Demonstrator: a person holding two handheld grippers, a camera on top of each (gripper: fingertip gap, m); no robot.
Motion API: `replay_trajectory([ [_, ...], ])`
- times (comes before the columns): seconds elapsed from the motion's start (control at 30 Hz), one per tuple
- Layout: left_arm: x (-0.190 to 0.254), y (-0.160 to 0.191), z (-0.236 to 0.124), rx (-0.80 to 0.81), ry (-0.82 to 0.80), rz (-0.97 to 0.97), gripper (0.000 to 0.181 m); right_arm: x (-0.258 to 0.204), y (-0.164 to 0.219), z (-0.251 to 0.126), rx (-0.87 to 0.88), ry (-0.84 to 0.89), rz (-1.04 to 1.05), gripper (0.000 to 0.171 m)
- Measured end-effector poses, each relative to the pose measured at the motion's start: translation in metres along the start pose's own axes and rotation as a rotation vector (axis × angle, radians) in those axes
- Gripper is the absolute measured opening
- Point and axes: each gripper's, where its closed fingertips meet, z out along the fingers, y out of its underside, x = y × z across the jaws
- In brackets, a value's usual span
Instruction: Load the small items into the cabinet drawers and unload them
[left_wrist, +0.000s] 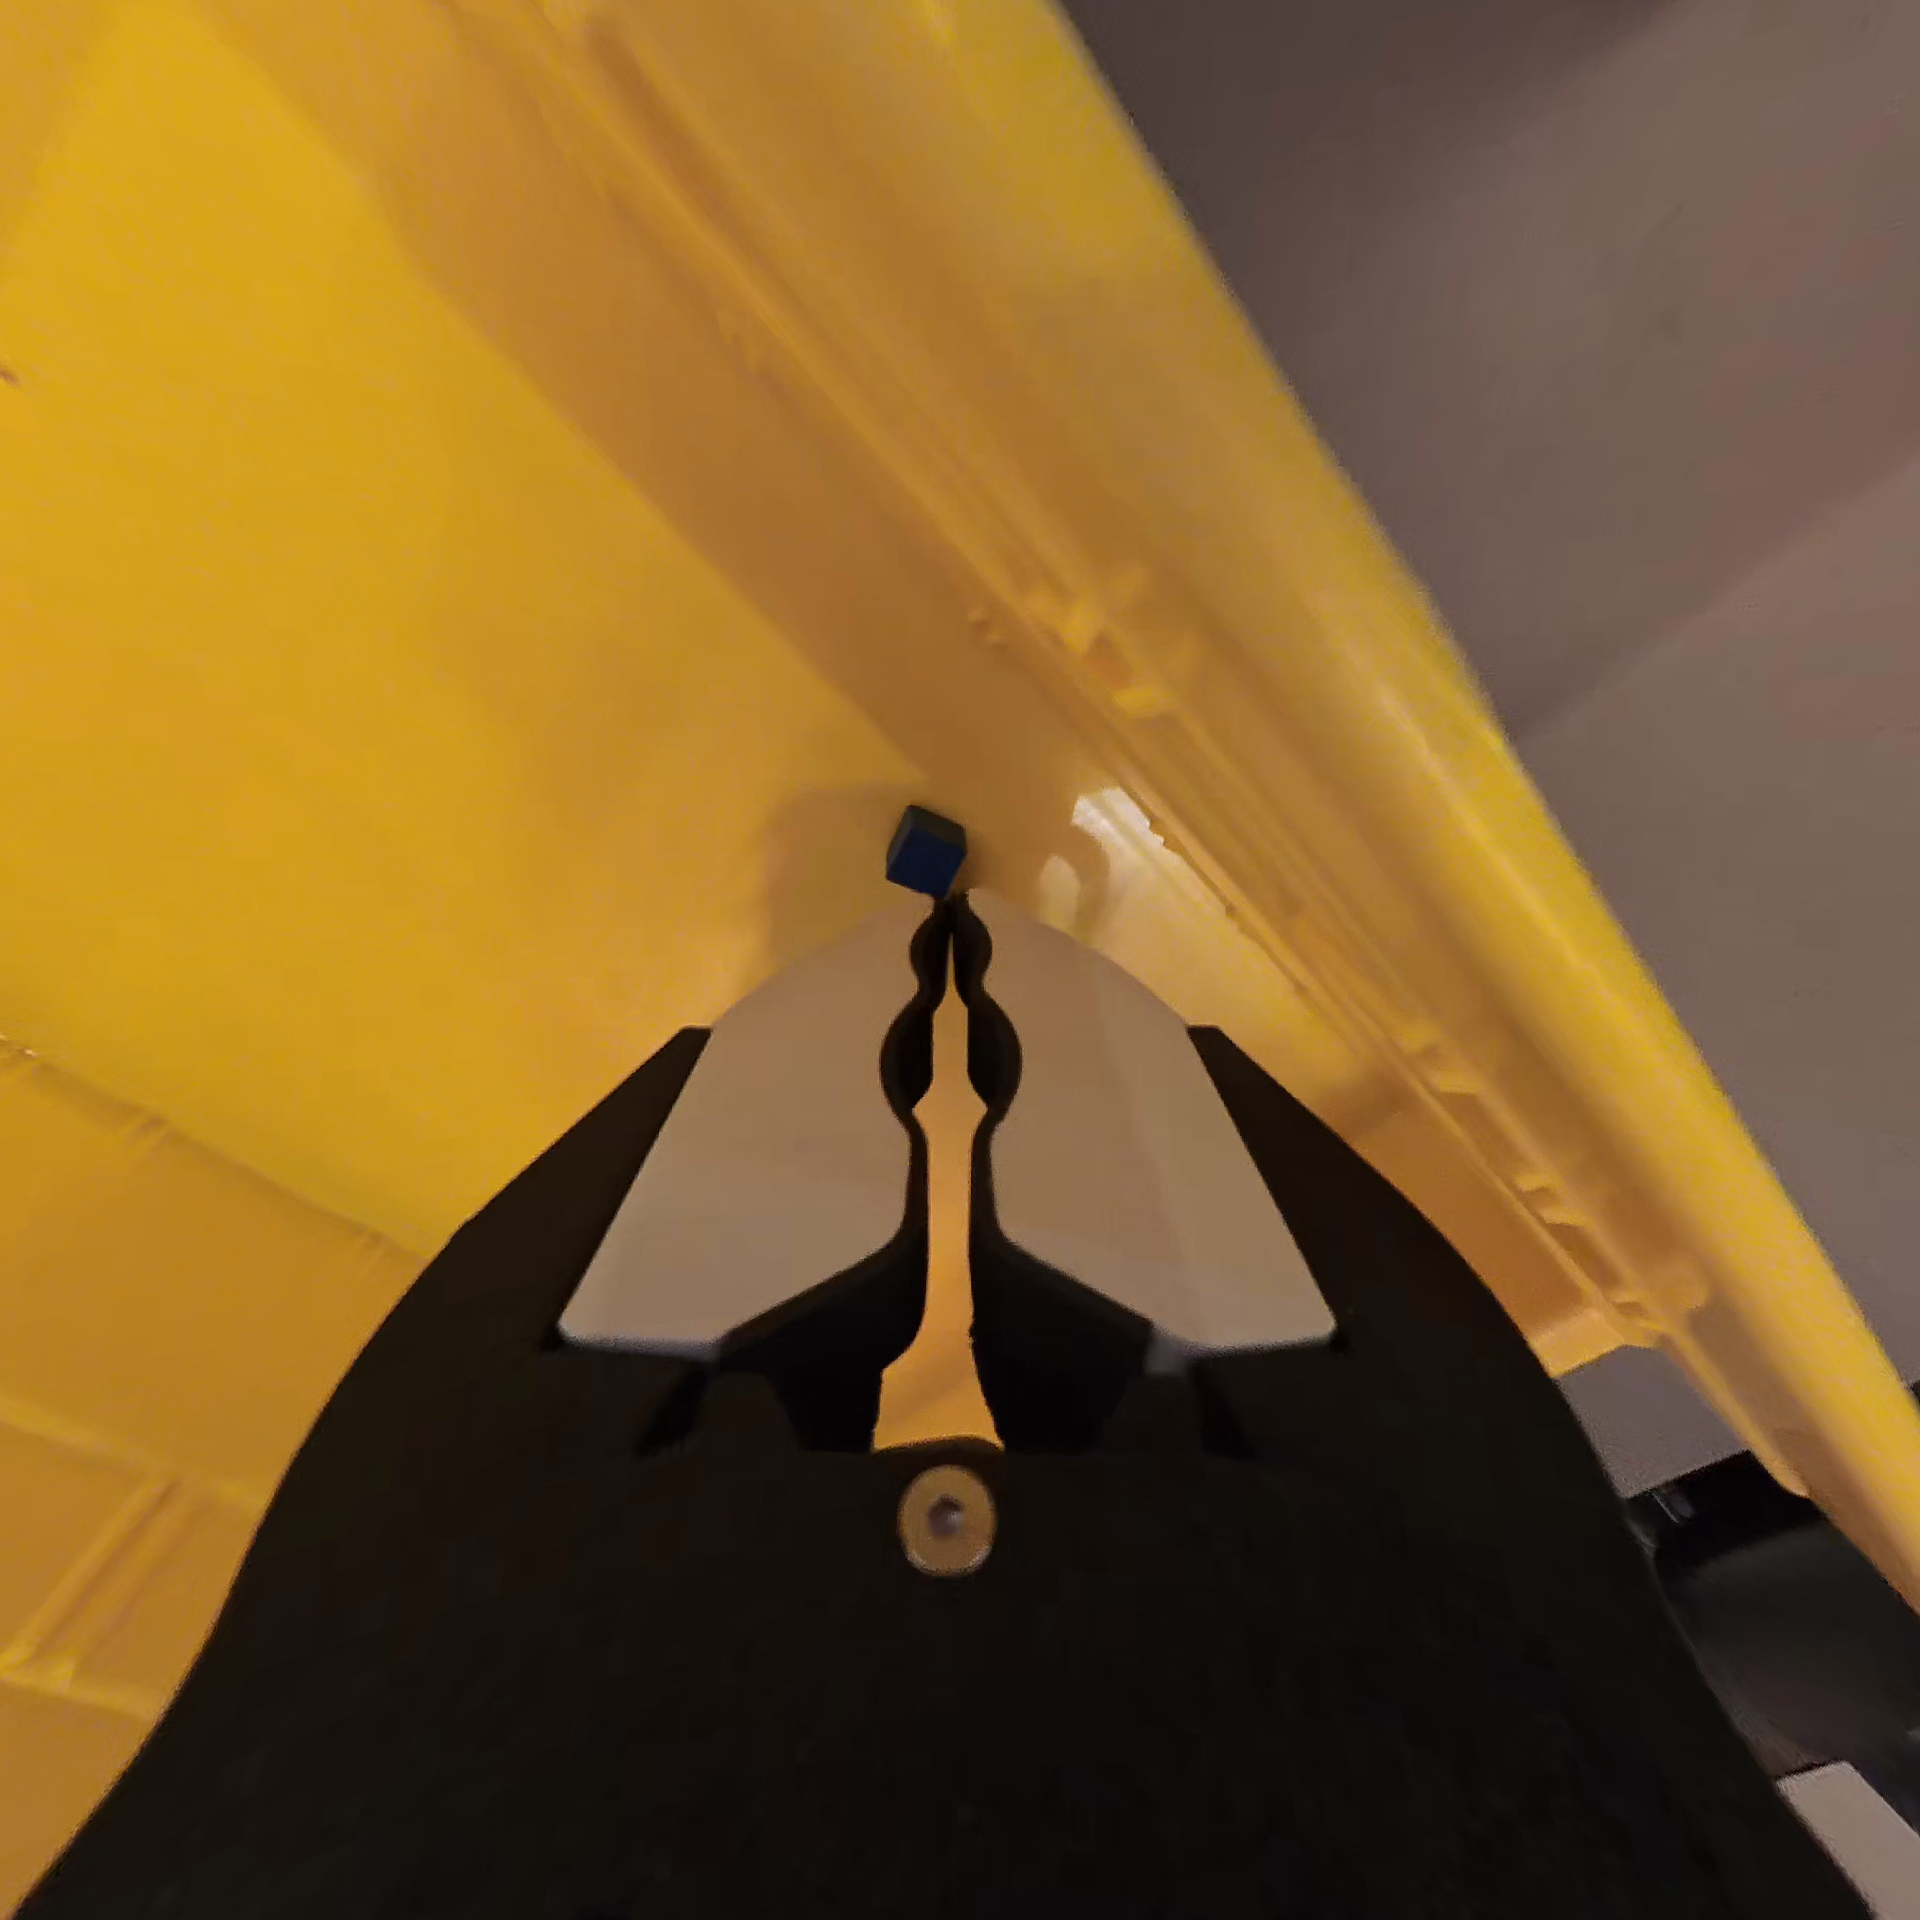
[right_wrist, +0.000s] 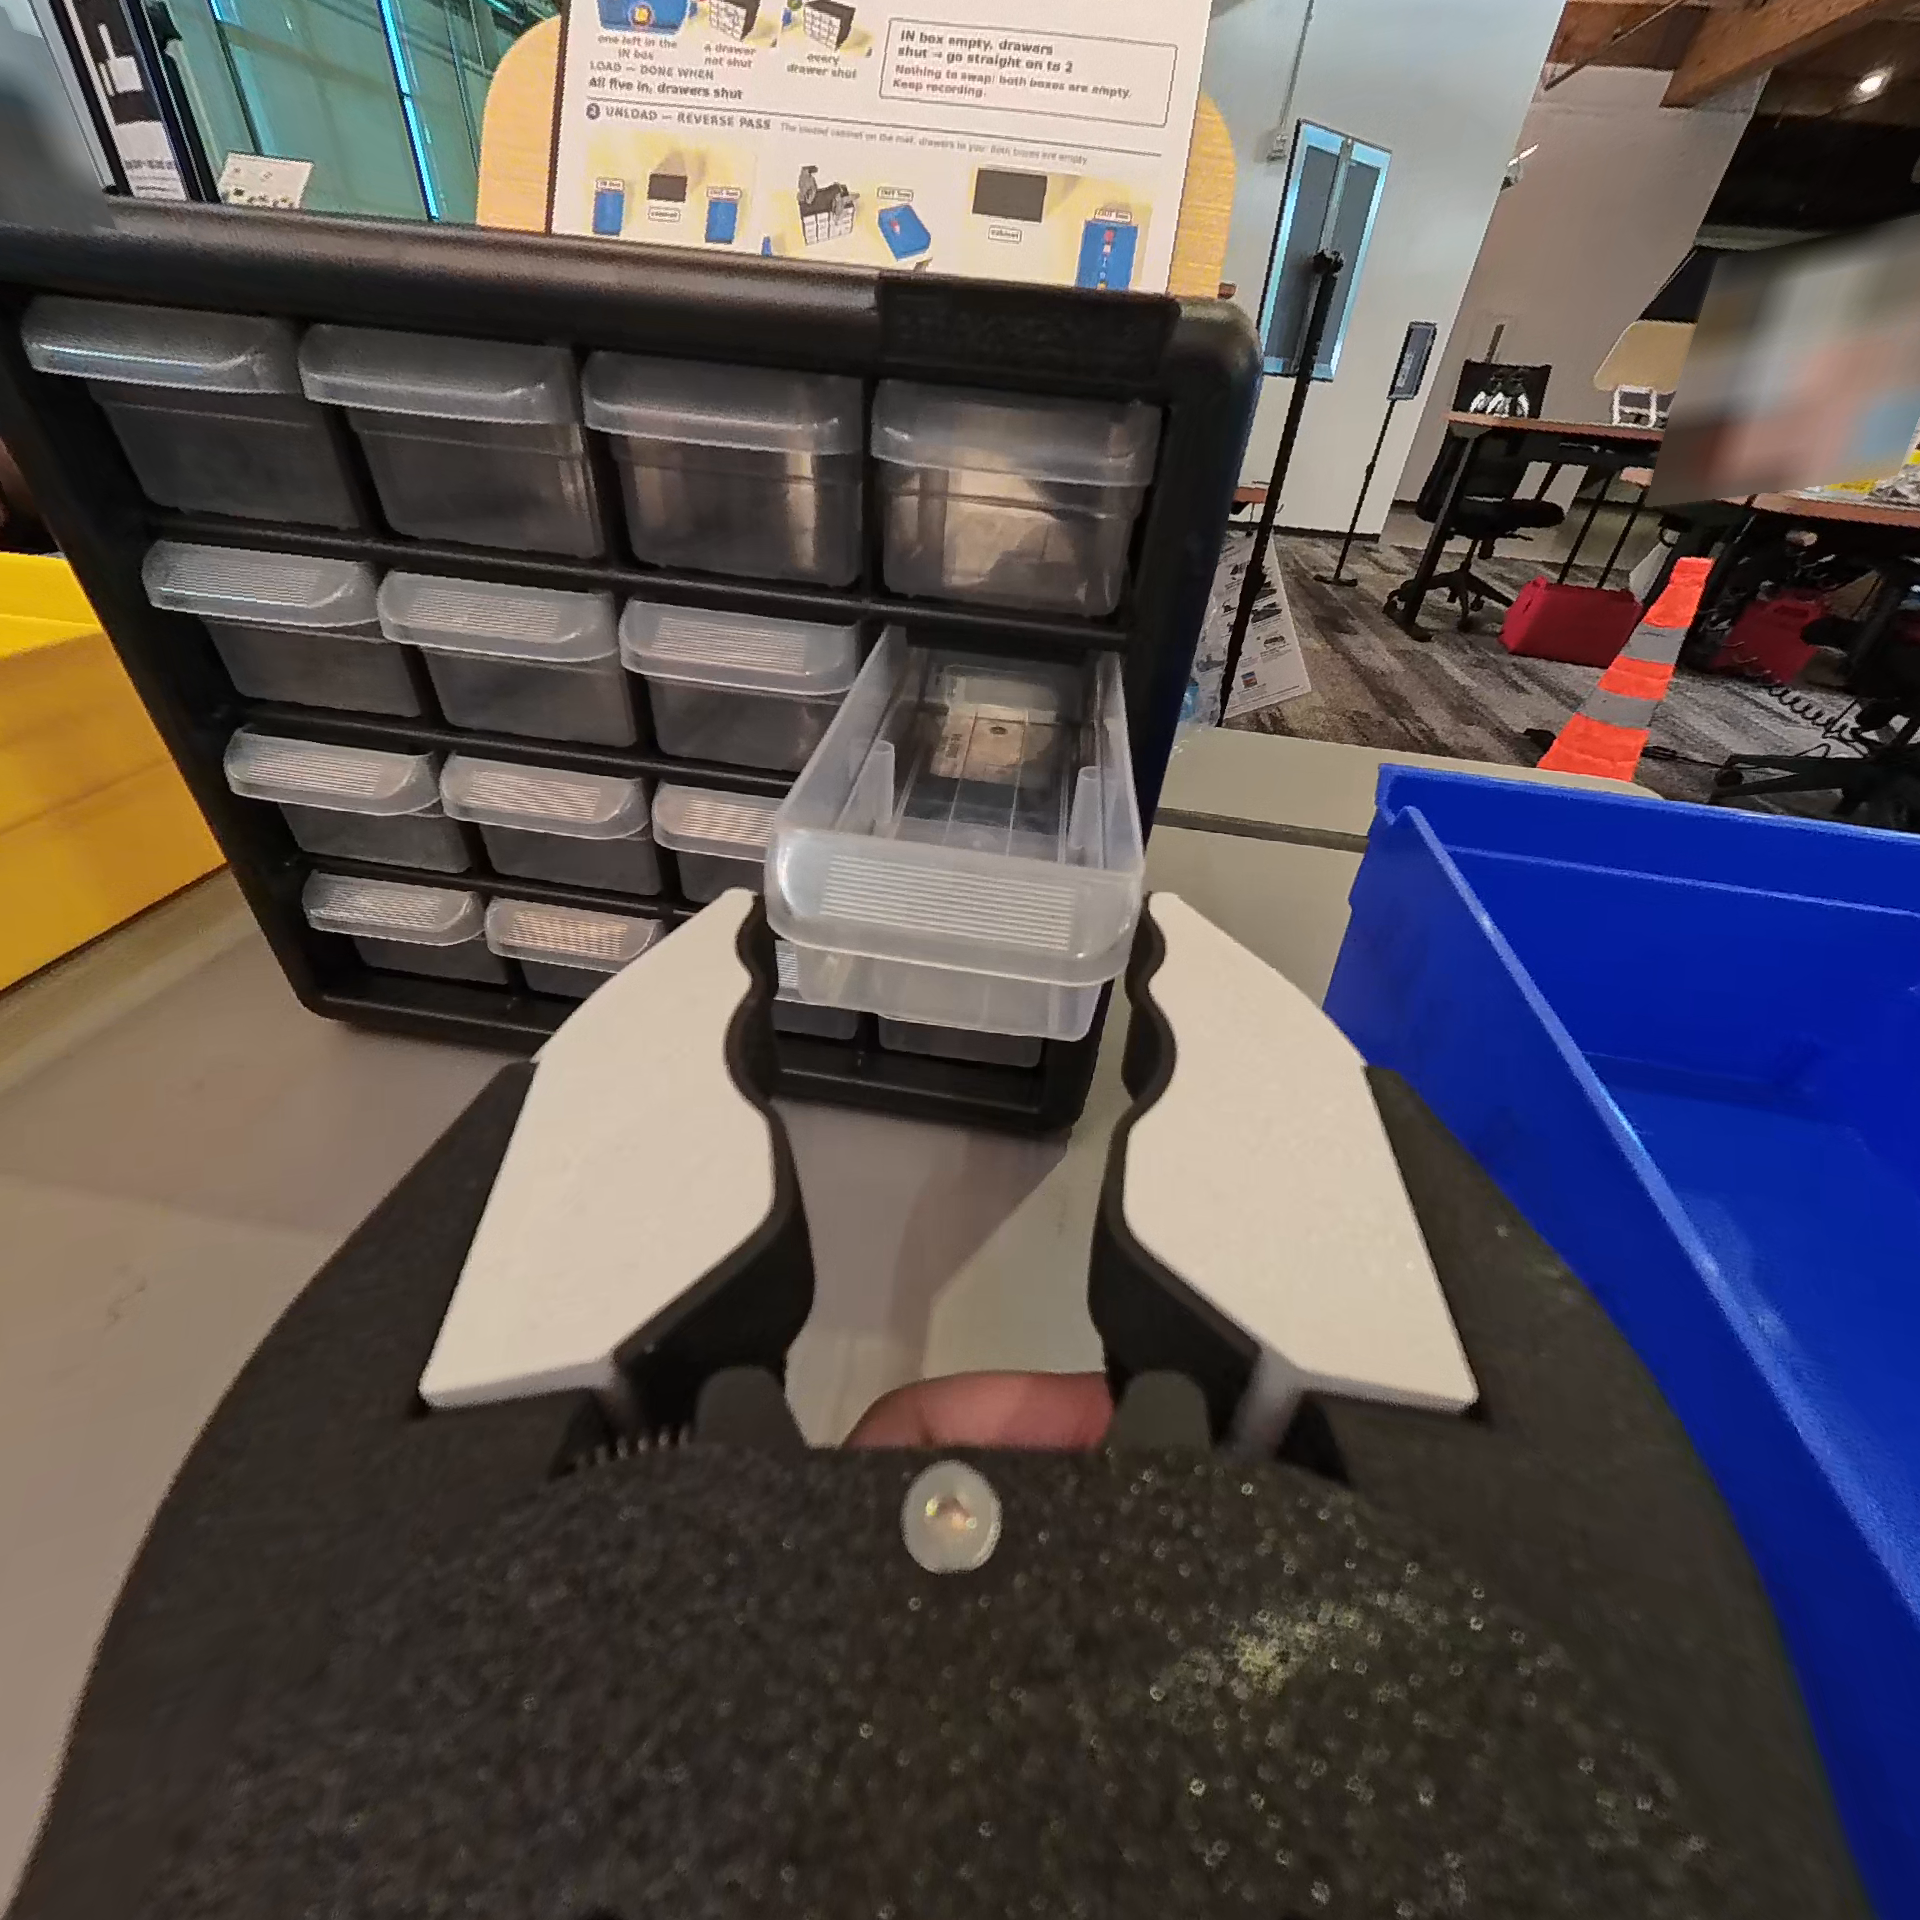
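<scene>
Left gripper (left_wrist: 951, 909), black with smooth grey plates, pressed together inside glossy yellow plastic bin (left_wrist: 364, 623); tiny dark-blue cube (left_wrist: 925, 847) sits just beyond its tips, pinched or merely touching, cannot tell. Right gripper (right_wrist: 945, 935) spread around the clear ribbed plastic drawer (right_wrist: 951, 831) pulled from black cabinet (right_wrist: 1205, 353). Blue plastic bin (right_wrist: 1662, 987) beside, grey desk (right_wrist: 208, 1195).

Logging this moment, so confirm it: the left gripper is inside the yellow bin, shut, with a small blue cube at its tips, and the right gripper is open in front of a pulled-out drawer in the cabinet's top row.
One detail is wrong. The right wrist view shows the pulled-out drawer in the cabinet's second row, rightmost column, not the top row. The rest stands: the left gripper is shut in the yellow bin, the blue cube at its tips, and the right gripper is open.
</scene>
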Motion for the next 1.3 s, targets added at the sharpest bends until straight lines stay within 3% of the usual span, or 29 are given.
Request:
replay_trajectory([
  [0.2,-0.001,-0.006,-0.011,0.098,0.042,-0.042,0.001,0.0,0.0,0.0,-0.001,-0.001,0.002,0.064],
  [0.37,-0.005,-0.011,-0.019,0.138,0.03,-0.014,0.023,0.0,0.0,0.0,-0.003,-0.003,0.004,0.064],
  [0.7,-0.001,-0.013,-0.005,0.08,0.071,0.081,0.014,0.0,0.0,0.0,-0.001,-0.003,0.003,0.064],
  [0.83,-0.008,-0.011,-0.024,0.088,0.0,0.079,0.014,0.0,0.0,0.0,-0.002,-0.003,0.004,0.064],
  [0.93,-0.004,-0.021,-0.066,0.178,-0.065,0.083,0.014,0.0,0.001,0.0,-0.003,-0.002,0.003,0.064],
  [1.03,0.03,-0.05,-0.131,0.371,-0.096,0.14,0.014,-0.001,0.001,0.0,-0.005,-0.002,0.003,0.064],
  [1.13,0.105,-0.093,-0.184,0.552,-0.051,0.313,0.013,-0.001,0.001,0.0,-0.008,-0.002,0.003,0.064],
  [1.3,0.227,-0.17,-0.196,0.548,0.004,0.598,0.013,-0.001,0.002,-0.002,-0.011,0.0,-0.005,0.064],
])
